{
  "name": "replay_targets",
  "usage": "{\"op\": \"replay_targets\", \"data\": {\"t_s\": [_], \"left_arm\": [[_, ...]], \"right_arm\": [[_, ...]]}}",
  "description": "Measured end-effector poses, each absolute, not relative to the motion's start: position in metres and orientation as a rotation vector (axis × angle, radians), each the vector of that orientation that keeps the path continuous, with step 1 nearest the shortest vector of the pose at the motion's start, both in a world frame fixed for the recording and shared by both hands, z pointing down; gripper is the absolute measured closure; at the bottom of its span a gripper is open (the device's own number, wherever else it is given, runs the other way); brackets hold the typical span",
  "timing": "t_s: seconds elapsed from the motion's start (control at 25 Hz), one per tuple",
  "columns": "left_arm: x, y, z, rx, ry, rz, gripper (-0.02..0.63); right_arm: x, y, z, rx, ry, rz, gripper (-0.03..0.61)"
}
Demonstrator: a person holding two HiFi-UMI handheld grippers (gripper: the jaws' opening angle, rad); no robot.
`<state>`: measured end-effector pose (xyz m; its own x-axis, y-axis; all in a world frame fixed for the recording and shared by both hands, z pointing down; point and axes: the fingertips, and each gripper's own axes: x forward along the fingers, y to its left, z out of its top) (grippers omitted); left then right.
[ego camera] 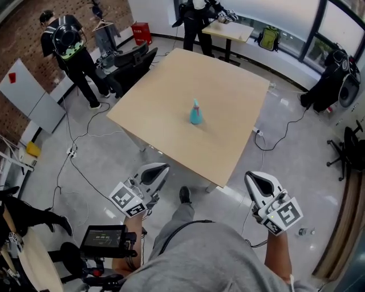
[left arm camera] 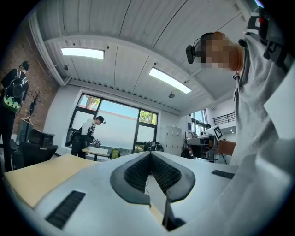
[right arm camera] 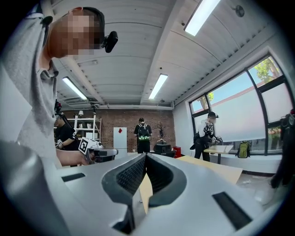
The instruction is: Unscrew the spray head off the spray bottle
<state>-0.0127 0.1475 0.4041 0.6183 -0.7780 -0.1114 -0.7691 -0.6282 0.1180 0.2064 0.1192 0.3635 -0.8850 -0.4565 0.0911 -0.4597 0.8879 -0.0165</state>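
A small teal spray bottle (ego camera: 195,112) with a pale spray head stands upright near the middle of the light wooden table (ego camera: 171,102). My left gripper (ego camera: 158,169) is shut and empty, held off the table's near edge, well short of the bottle. On the other side my right gripper (ego camera: 255,181) is shut with nothing in it, also off the table's near corner. The left gripper view shows closed jaws, the left gripper (left arm camera: 150,156) aimed across the room, with the tabletop (left arm camera: 37,177) at left. In the right gripper view the right gripper (right arm camera: 144,159) has its jaws closed; the bottle is hidden.
Cables (ego camera: 85,177) trail over the floor left of the table. A person with a backpack (ego camera: 71,48) stands at the back left, another person (ego camera: 197,17) at a small table (ego camera: 231,28) behind. A camera rig (ego camera: 105,239) stands near my left leg. Office chairs (ego camera: 128,60) sit beside the far left edge.
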Motion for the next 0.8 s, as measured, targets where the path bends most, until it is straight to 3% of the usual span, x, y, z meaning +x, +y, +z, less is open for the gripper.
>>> {"op": "replay_targets", "data": {"t_s": [0.48,0.8], "left_arm": [[-0.066,-0.044,0.414,2.861,-1.167,-0.221,0.609],[-0.079,-0.165,0.539,2.806,-0.999,0.024,0.607]], "right_arm": [[0.112,-0.025,0.357,0.806,-2.935,0.065,0.58],[0.083,-0.095,0.375,0.899,-2.818,0.167,0.58]]}}
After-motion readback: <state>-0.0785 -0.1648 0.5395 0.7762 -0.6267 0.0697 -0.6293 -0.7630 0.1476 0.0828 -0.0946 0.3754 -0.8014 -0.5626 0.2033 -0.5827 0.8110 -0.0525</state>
